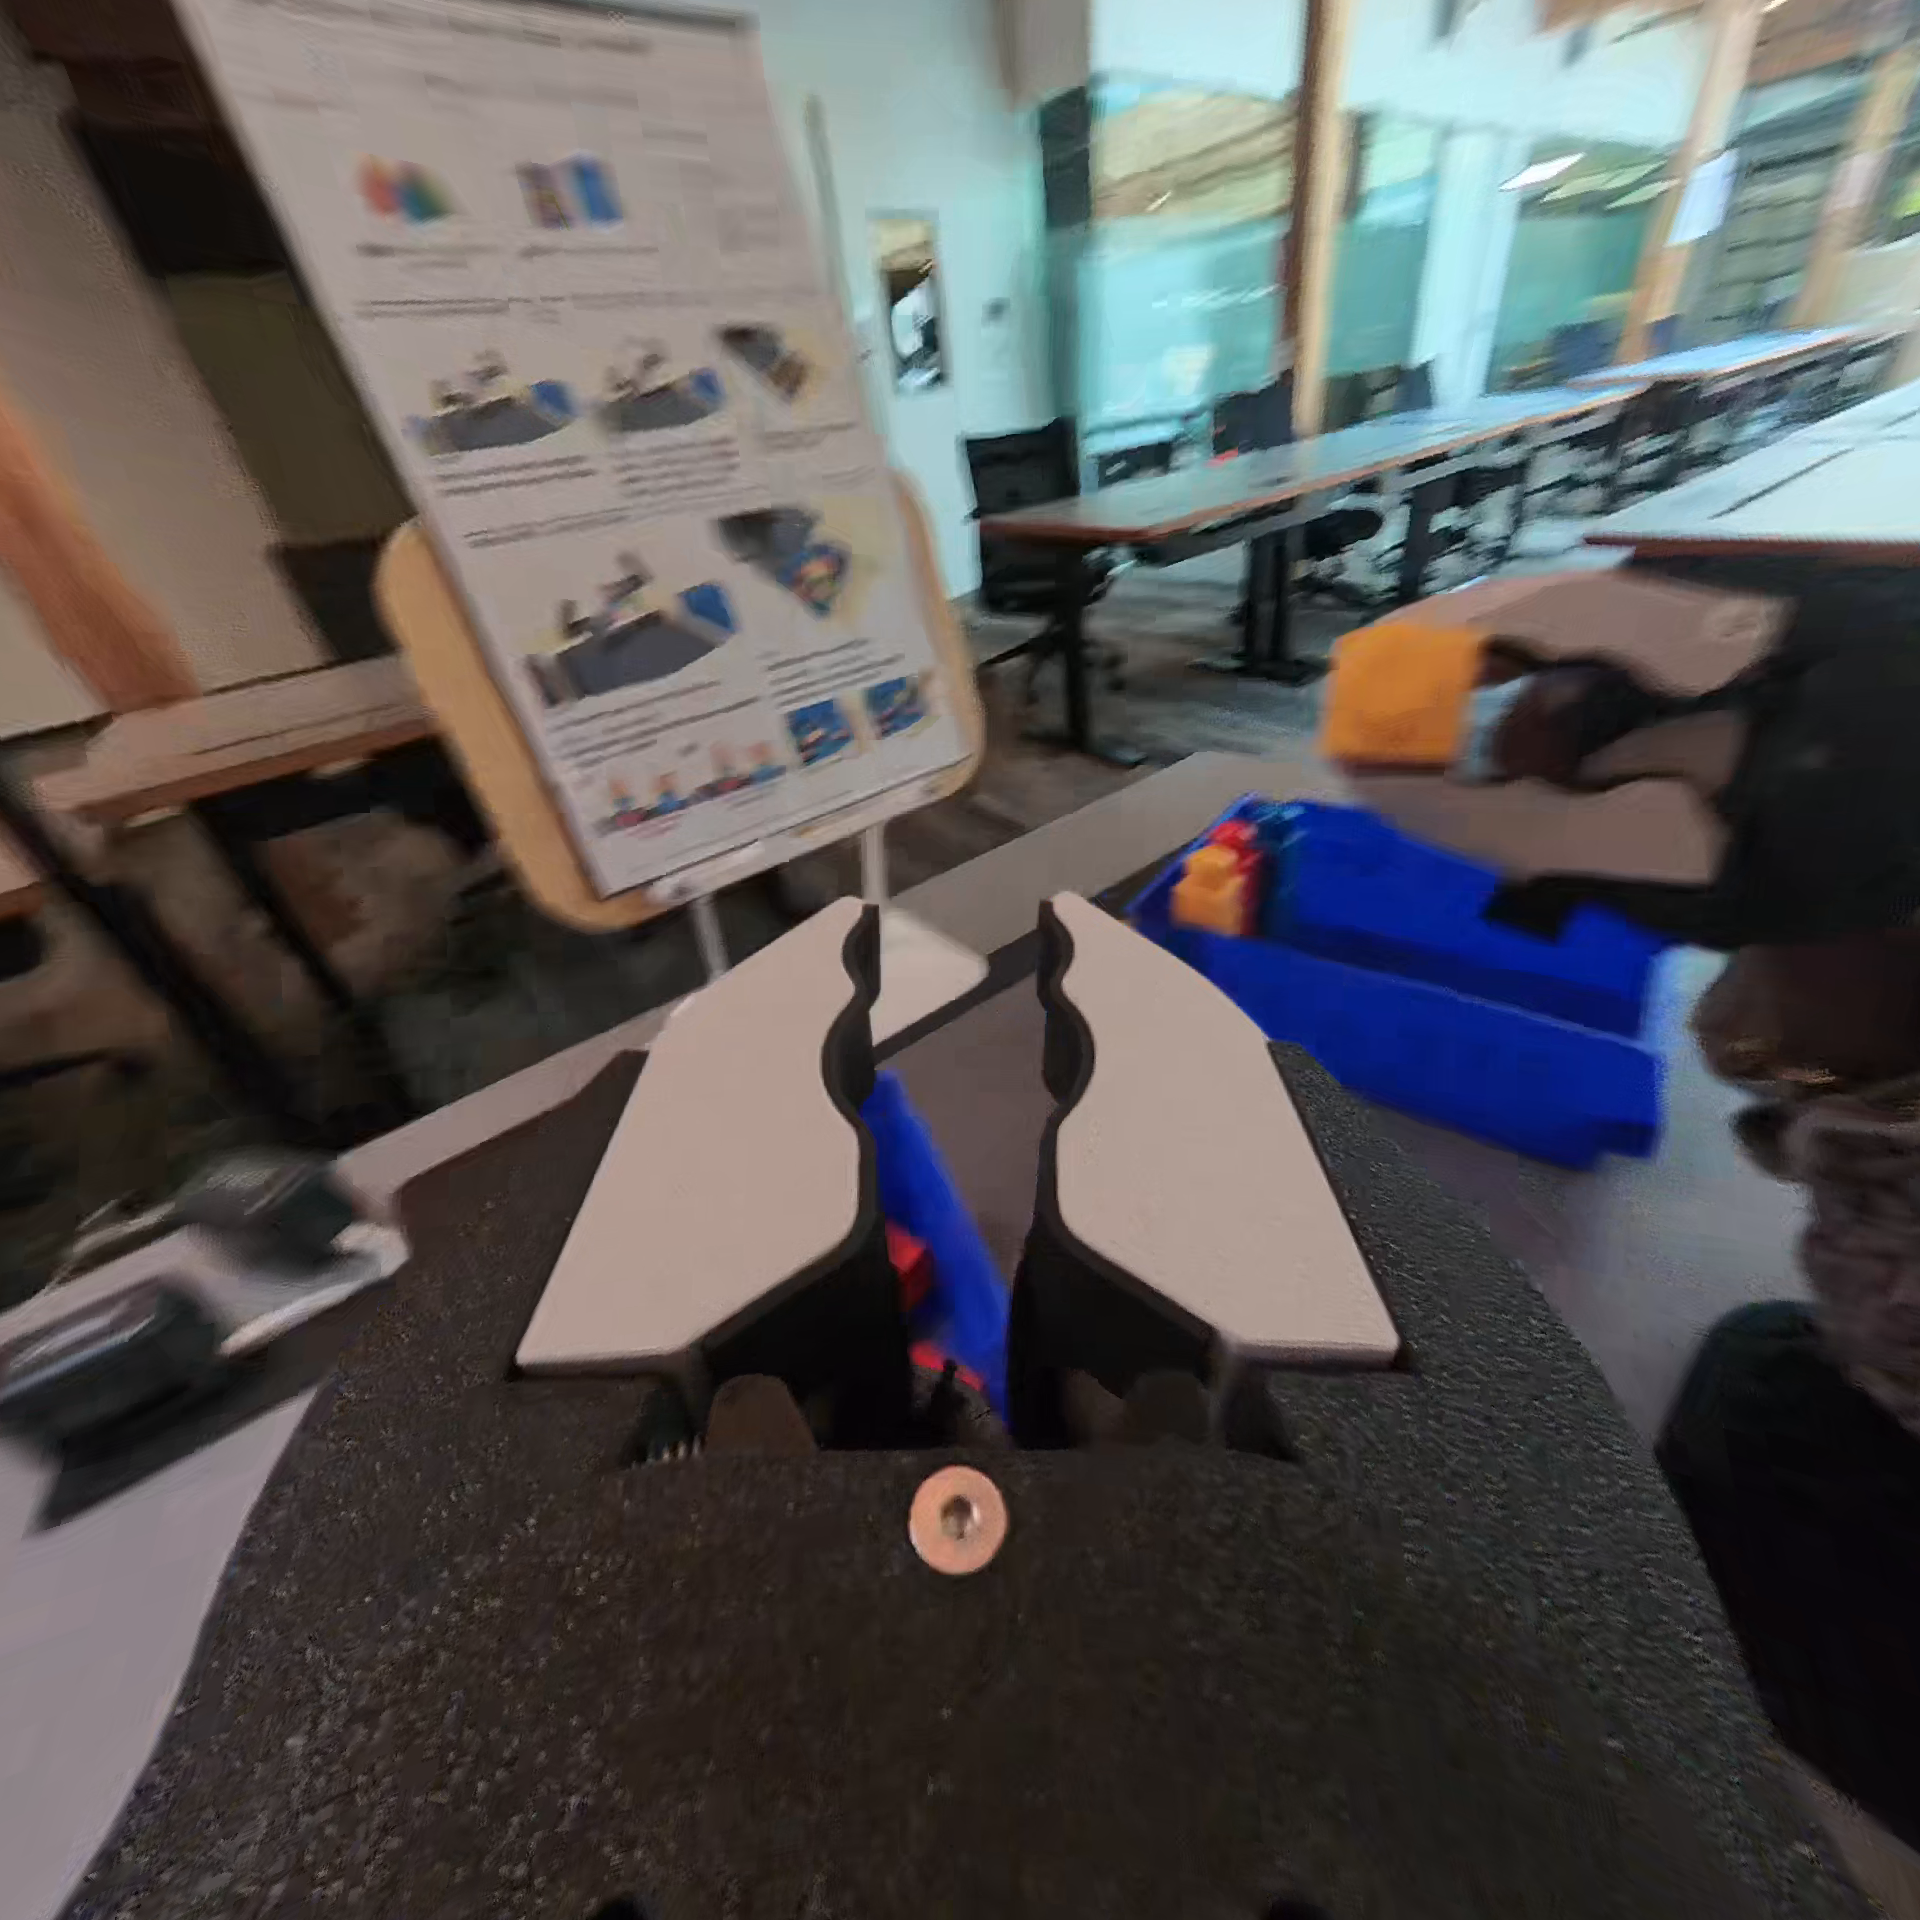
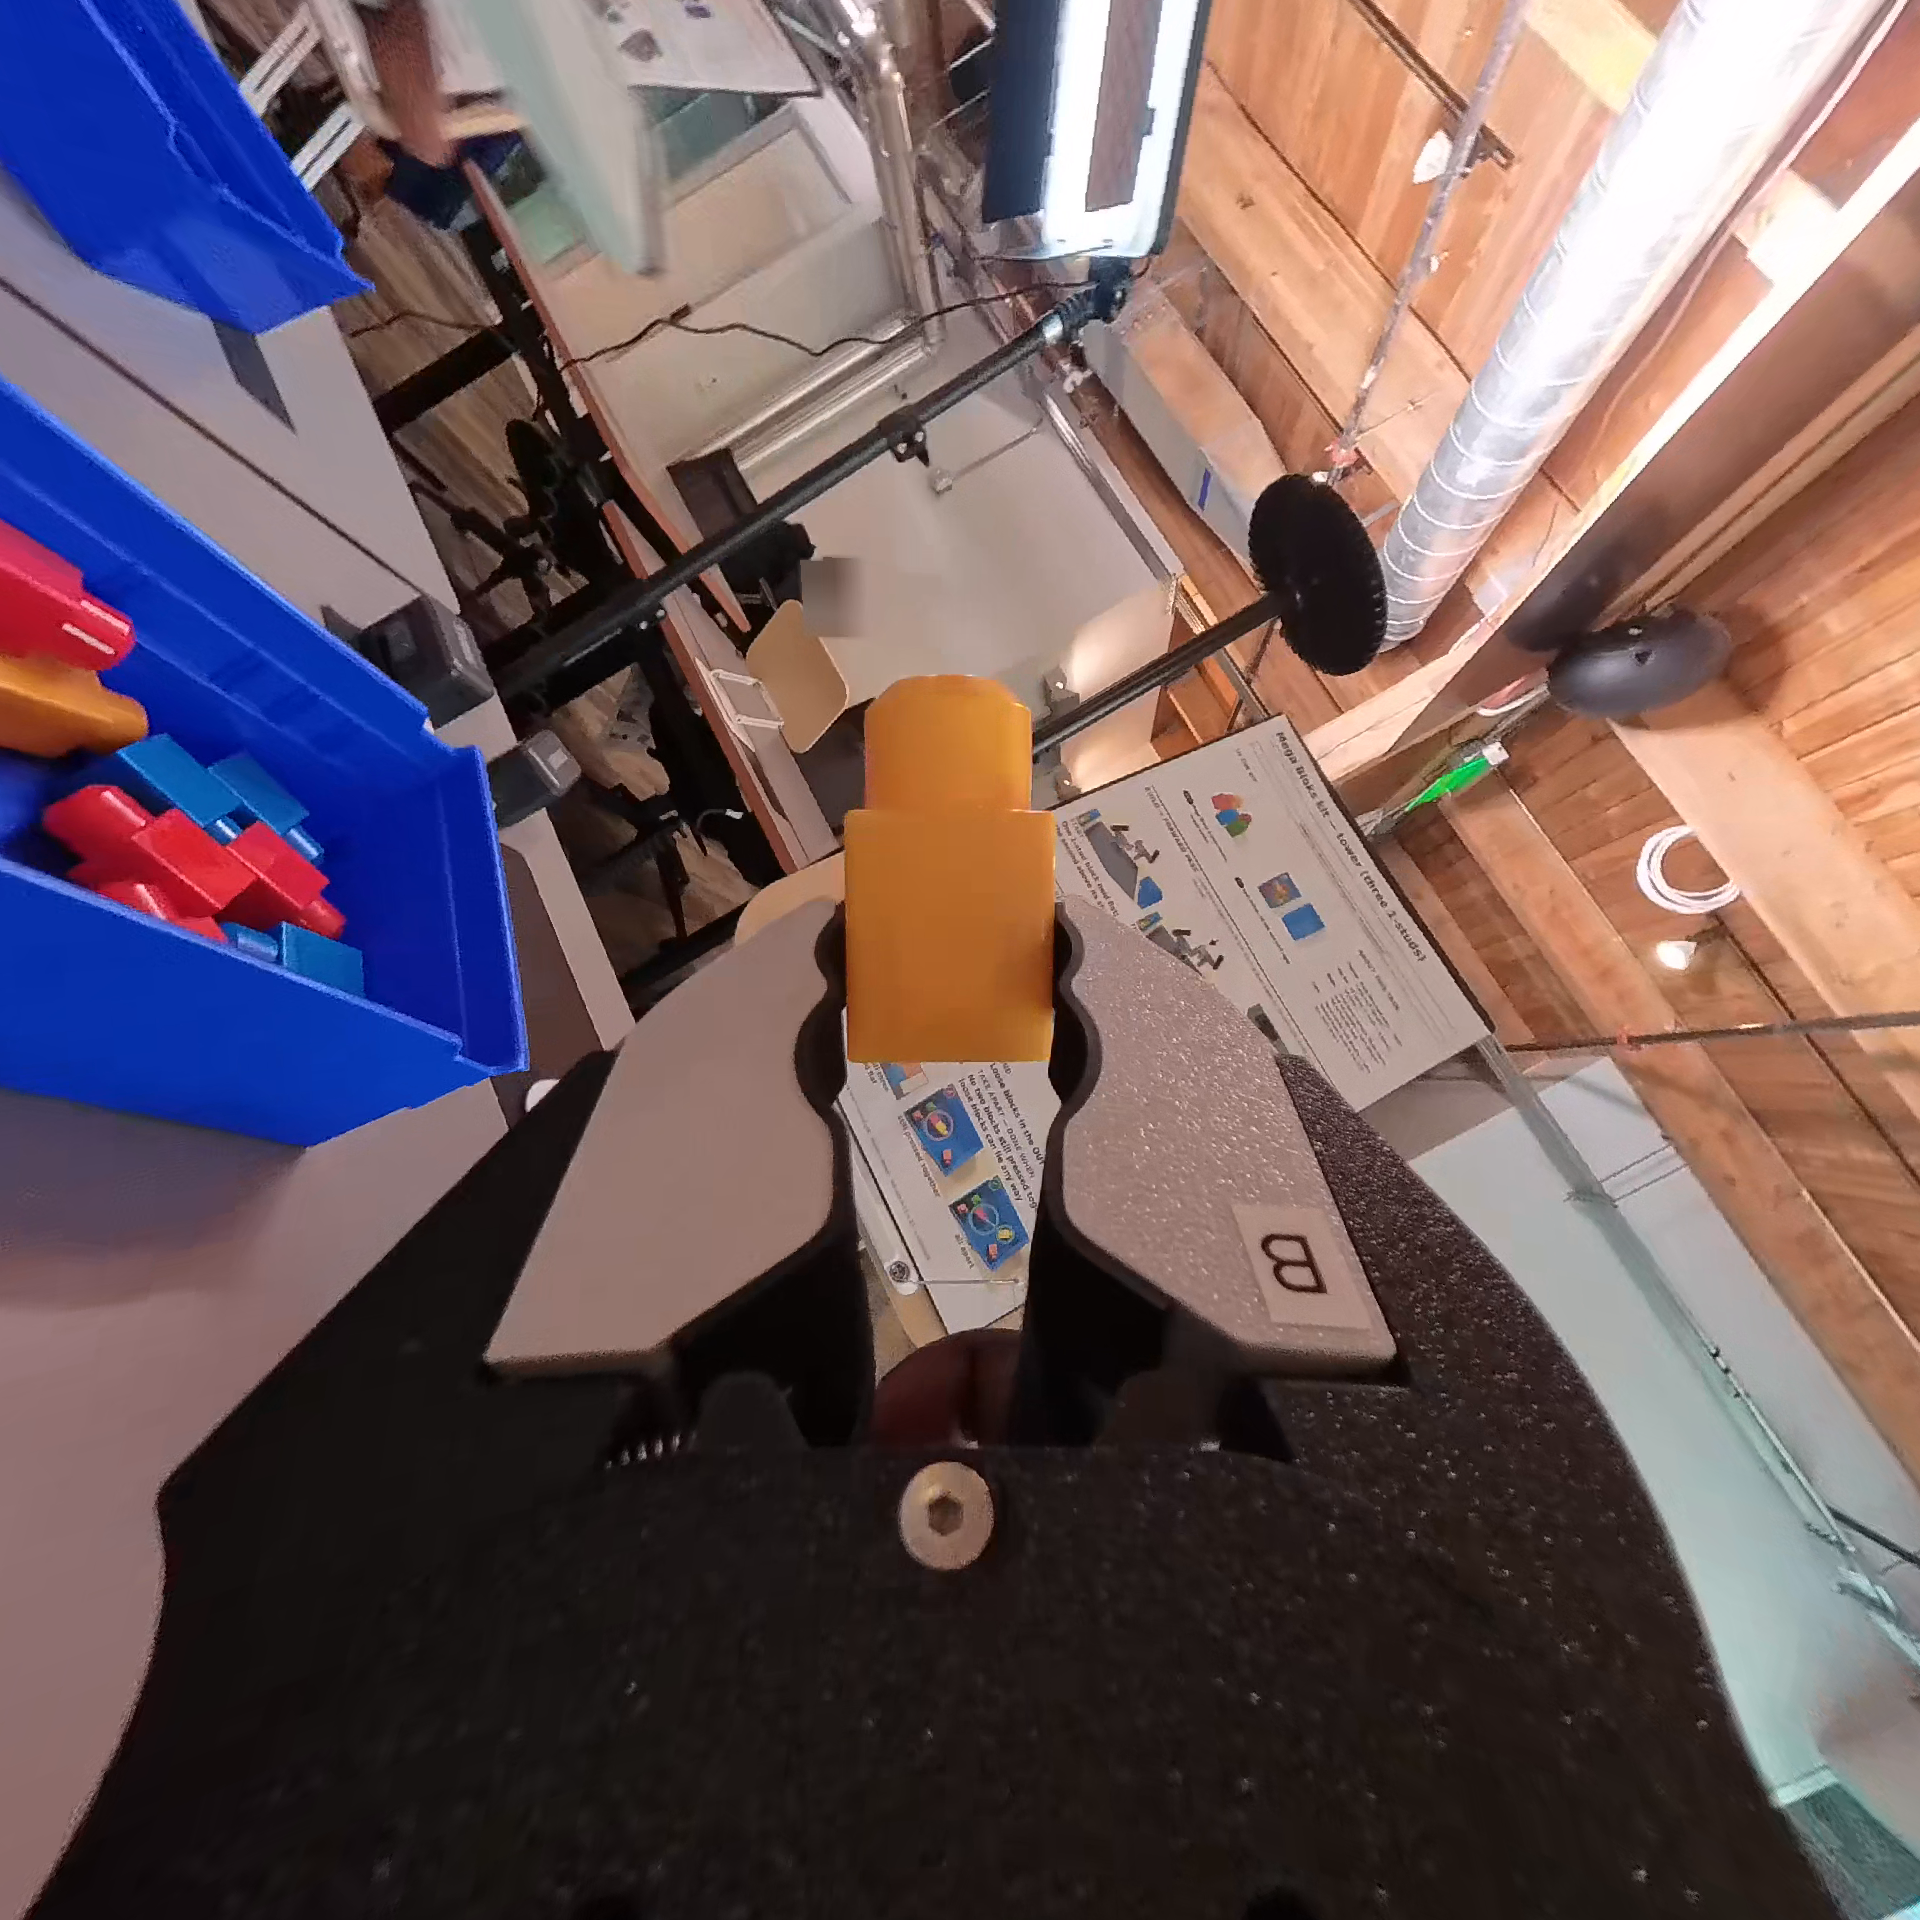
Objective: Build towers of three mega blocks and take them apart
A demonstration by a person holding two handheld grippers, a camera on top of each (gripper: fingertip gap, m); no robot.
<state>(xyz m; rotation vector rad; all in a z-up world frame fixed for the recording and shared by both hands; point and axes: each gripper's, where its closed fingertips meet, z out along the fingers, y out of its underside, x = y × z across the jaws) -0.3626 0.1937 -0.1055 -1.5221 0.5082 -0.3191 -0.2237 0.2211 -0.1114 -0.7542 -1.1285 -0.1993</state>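
My right gripper point(image 2: 948, 966) is shut on an orange mega block point(image 2: 945, 894), stud pointing away from me, held in the air beside the table. It also shows in the left wrist view point(image 1: 1496, 717), with the orange block point(image 1: 1397, 698) at its tips, above a blue bin point(image 1: 1455, 997) that holds orange and red blocks point(image 1: 1221, 883). My left gripper point(image 1: 956, 966) is open and empty above another blue bin point(image 1: 925, 1195) with a red block point(image 1: 909, 1273) seen between its fingers. In the right wrist view a blue bin point(image 2: 312, 1039) holds several red, blue and orange blocks point(image 2: 197, 862).
A grey table point(image 1: 1039, 862) carries the bins. An instruction poster on a stand point(image 1: 582, 436) is beyond the table's far edge. A second blue bin point(image 2: 135, 135) sits farther along in the right wrist view. Long desks and chairs point(image 1: 1247, 499) fill the room behind.
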